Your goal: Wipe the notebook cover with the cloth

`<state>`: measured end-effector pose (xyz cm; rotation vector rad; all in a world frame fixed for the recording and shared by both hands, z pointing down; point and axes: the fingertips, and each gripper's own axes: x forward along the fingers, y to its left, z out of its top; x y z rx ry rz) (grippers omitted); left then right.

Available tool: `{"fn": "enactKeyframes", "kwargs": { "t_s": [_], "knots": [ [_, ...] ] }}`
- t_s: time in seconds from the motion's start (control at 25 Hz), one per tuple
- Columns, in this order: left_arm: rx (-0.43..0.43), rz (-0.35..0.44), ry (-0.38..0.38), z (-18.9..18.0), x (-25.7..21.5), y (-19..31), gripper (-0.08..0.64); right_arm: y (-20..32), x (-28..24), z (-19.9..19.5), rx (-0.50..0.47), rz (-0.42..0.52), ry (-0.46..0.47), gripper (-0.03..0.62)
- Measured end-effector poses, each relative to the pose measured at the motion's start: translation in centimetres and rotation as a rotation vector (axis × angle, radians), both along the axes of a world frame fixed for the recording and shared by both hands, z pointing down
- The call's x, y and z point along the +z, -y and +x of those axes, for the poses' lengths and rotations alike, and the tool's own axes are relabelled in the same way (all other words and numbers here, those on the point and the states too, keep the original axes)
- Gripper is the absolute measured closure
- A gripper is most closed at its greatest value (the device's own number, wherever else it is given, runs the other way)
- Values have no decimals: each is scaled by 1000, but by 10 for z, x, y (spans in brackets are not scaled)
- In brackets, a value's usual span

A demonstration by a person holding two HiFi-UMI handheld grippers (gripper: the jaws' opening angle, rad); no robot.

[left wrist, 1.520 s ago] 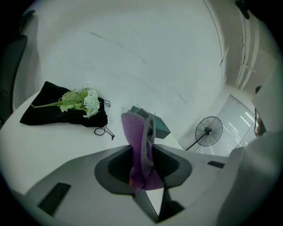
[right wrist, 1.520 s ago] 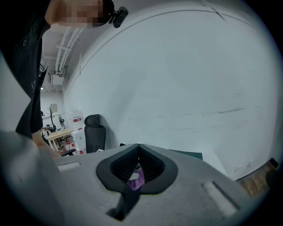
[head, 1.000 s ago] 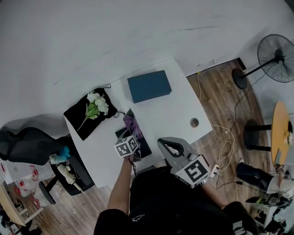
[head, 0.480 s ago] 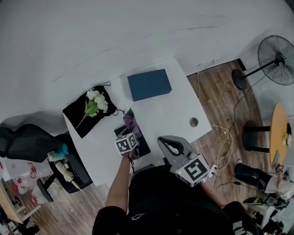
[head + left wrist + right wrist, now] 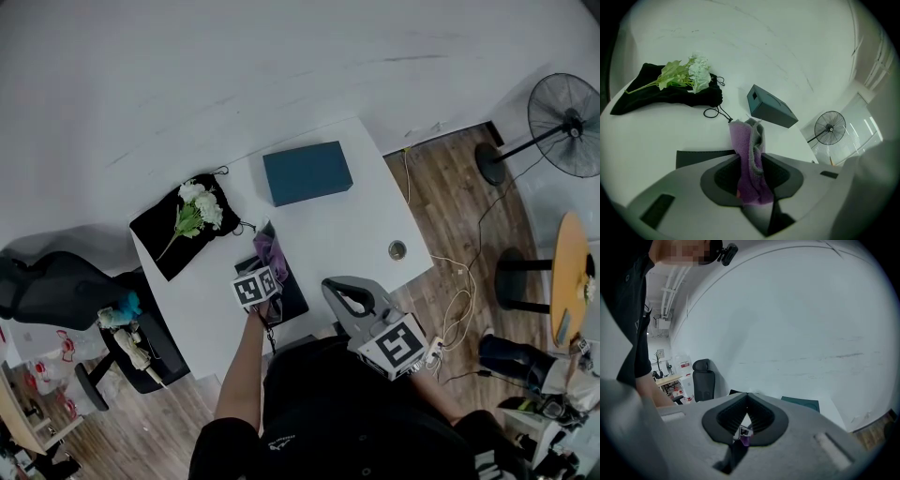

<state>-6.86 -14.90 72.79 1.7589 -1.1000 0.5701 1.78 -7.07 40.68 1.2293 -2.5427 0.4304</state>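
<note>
- Holding everything, one white table carries one black bag topped with one flower bunch, one teal box and one dark notebook near its front edge.
- Two grippers: the left gripper reaches over the notebook on an outstretched forearm; the right gripper sits off the table's front edge, aimed at the wall.
- One purple cloth is clamped between the left jaws, above the notebook; right jaws pressed together, empty.

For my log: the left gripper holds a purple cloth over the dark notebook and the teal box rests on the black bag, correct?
Not quite: the head view shows the teal box on the white table, apart from the black bag. The left gripper does hold the purple cloth over the dark notebook.
</note>
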Motion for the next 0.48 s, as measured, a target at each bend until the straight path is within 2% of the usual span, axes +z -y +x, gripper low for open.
{"fn": "enactKeyframes", "kwargs": {
  "t_s": [0.48],
  "knots": [
    [-35, -10, -16, -12, 1, -4, 431, -4, 7, -6, -11, -23, -2, 588]
  ]
}}
